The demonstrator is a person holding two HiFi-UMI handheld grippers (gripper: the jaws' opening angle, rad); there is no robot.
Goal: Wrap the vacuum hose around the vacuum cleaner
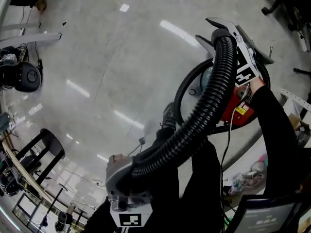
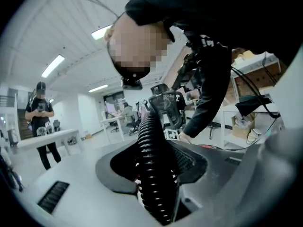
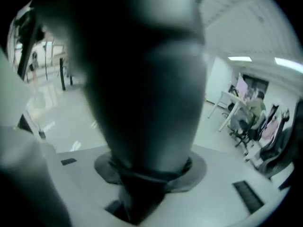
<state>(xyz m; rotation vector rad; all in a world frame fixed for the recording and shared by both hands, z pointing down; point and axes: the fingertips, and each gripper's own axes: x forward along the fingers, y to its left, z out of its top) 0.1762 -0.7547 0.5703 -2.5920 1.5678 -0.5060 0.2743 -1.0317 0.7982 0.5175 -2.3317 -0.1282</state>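
Hose (image 1: 204, 115) is arcing free above the red vacuum cleaner (image 1: 236, 108), not lying round it yet. Left gripper (image 1: 132, 168) is pinching the ribbed run and right gripper (image 1: 221, 33) is clamping it near the canister. Wrapping looks barely started.

One black ribbed hose (image 1: 204, 115), one red vacuum cleaner (image 1: 236, 107), two tongs (left tongs (image 1: 131, 171), right tongs (image 1: 218, 33)), one bystander (image 2: 41, 122)

head view steeply down; gripper views tight along hose (image 1: 204, 115)
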